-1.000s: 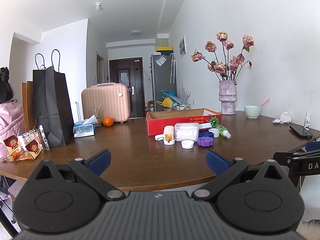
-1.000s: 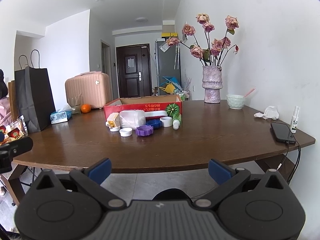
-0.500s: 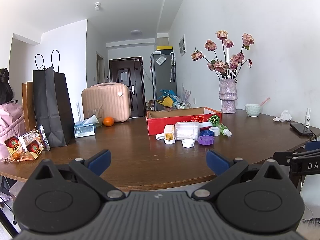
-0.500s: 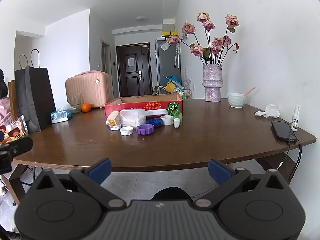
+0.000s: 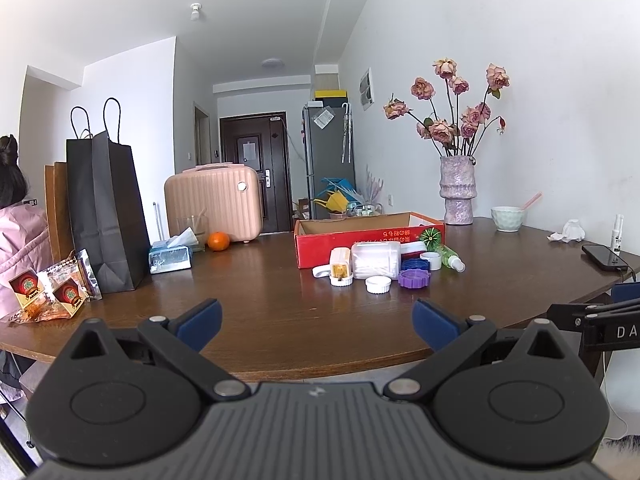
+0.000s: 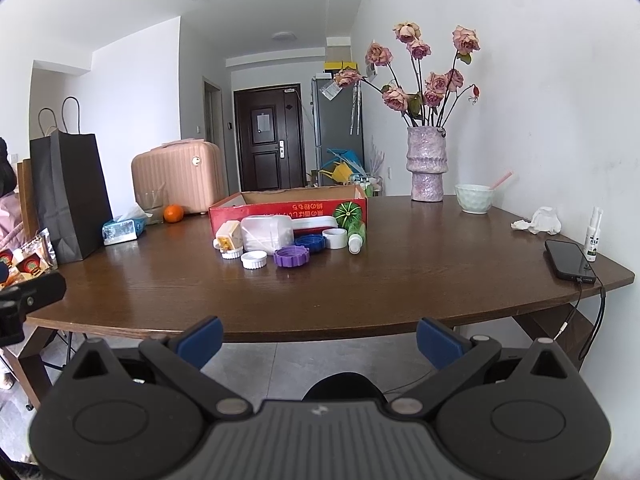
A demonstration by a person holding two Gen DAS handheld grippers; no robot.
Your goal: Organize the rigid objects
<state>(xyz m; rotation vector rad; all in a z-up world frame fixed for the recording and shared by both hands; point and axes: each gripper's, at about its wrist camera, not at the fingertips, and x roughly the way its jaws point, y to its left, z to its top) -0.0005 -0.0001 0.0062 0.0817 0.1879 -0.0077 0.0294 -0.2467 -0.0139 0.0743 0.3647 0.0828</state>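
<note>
both wrist views: left claw (image 5: 316, 326) and right claw (image 6: 318, 340) wide open, empty.

Bright even daylight, sharp focus; soft glare on table (image 6: 360, 280); strong fisheye bending, dark corners.

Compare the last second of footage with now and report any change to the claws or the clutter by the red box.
Almost nothing changed. Both views drifted only very slightly. The left claw and right claw stayed open and empty, short of the objects. The purple cap, white cap, clear jar and green bottle kept their places in front of the red box on the table.
</note>
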